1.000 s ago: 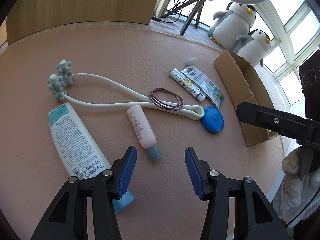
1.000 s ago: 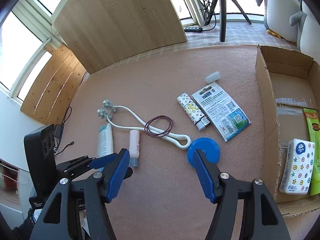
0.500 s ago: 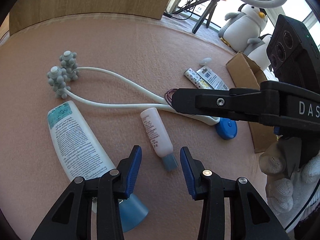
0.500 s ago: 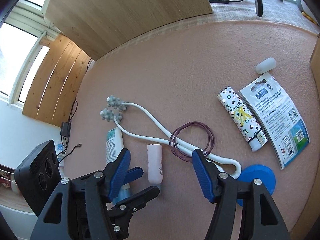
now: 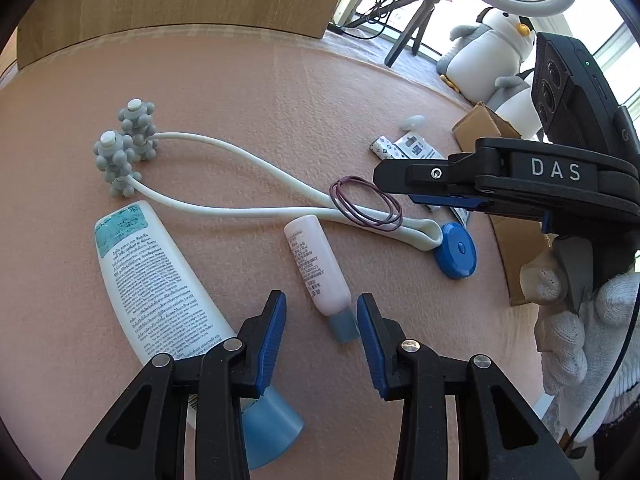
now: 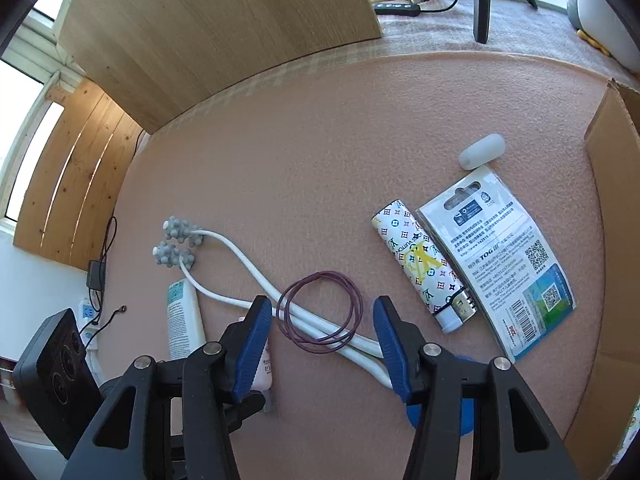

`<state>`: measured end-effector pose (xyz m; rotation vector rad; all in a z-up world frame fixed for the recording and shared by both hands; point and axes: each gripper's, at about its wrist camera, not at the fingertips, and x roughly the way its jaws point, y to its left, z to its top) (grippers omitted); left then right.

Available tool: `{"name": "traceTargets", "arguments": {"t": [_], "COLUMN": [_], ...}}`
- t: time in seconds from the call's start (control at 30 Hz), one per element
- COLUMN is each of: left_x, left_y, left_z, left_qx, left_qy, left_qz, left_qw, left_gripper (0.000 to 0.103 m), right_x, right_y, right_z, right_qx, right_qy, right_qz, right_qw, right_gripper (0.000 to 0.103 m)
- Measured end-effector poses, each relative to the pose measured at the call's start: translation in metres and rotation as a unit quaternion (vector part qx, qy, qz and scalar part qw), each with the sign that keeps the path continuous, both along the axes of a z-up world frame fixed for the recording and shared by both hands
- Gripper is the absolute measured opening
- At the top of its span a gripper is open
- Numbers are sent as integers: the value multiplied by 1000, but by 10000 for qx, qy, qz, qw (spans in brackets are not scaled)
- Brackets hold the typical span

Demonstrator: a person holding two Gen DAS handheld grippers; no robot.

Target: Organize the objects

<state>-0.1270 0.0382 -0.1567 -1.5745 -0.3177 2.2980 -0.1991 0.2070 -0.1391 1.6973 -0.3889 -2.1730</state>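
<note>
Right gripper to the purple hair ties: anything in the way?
Nothing visible blocks it. The right gripper is open with the purple hair ties framed between its fingers. But the ties lie across the white massager handle, touching it, so a straight pinch may catch the handle too.

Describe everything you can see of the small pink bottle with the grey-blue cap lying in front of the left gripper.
The small pink bottle is a slim, plastic-looking cylinder with black print down its side and a squarish grey-blue cap. It lies flat on the pink felt mat, capped, cap end toward the open left gripper, whose blue pads flank the cap without touching it. Its rounded base sits just short of the white looped massager cord; contact there is unclear. The large white tube lies beside it, apart.
</note>
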Motion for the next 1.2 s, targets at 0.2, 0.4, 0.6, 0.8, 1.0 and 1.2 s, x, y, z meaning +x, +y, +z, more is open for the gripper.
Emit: {"name": "traceTargets", "arguments": {"t": [0.2, 0.4, 0.6, 0.8, 1.0, 1.2], "left_x": [-2, -2, -4, -8, -9, -7], "left_y": [1, 6, 9, 12, 18, 22], "left_z": [0, 0, 0, 1, 0, -1], "left_qx": [-23, -144, -276, -398, -534, -579], "left_qy": [2, 13, 25, 46, 104, 140], "left_qz": [6, -44, -83, -81, -156, -251], "left_qw": [10000, 9999, 9996, 9992, 9984, 9979], "left_gripper": [40, 40, 40, 34, 26, 22], "right_x": [-3, 1, 6, 17, 28, 52], "right_y": [-1, -25, -28, -18, -6, 8], "right_z": [-13, -11, -12, -6, 6, 11], "right_qx": [337, 1244, 1429, 1182, 817, 599], "right_qy": [-103, 377, 585, 618, 667, 691], "right_qz": [131, 585, 654, 537, 317, 195], "right_qw": [9993, 9898, 9858, 9896, 9939, 9956], "right_gripper": [33, 16, 3, 3, 3, 3]}}
